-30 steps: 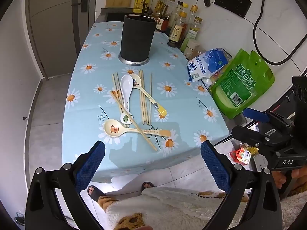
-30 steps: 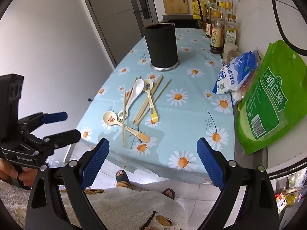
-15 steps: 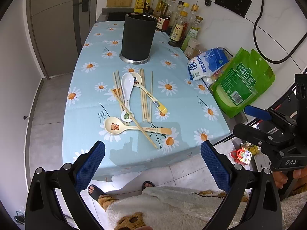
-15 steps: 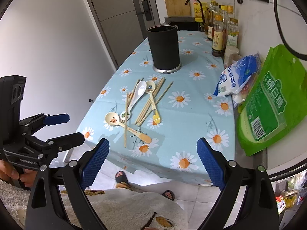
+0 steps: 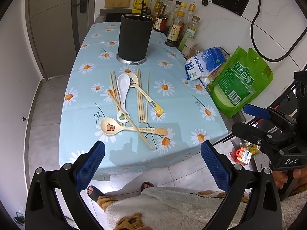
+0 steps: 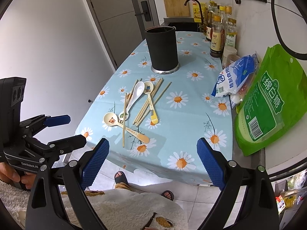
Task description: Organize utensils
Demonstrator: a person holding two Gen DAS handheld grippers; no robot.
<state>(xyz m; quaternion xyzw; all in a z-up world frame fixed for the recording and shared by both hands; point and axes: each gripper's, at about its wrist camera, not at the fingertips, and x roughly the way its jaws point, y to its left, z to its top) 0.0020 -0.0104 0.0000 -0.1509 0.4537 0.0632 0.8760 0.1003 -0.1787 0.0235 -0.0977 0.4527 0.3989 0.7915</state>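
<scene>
Both grippers hang in the air off the near edge of the table (image 5: 80, 99), touching nothing. The left gripper (image 5: 152, 164) has its blue pads spread wide and holds nothing; the right gripper (image 6: 153, 160) is just as wide open and equally empty.

Nearest on the daisy-print cloth lies a cream spoon (image 5: 122, 128) with a cartoon animal in its bowl. Its long axis runs left to right, bowl to the left and orange-tipped handle to the right. One loose chopstick (image 5: 130, 119) crosses over its handle on a diagonal, from far left to near right.

Just beyond, a white spoon (image 5: 122, 90) lies near to far, bowl at the far end, handle ending in a small green figure by the cream bowl. A patterned spoon (image 5: 144, 94) beside it slants toward the near right, ending in a yellow tip. Several chopsticks (image 5: 141, 95) lie roughly parallel, pointing near to far, some seemingly under the spoons.

Farther on stands the black holder (image 5: 134, 38), upright on a metal base. Along the right edge sit a green bag (image 5: 238, 82), a blue-and-white bag (image 5: 205, 63) and bottles (image 5: 178, 28).
</scene>
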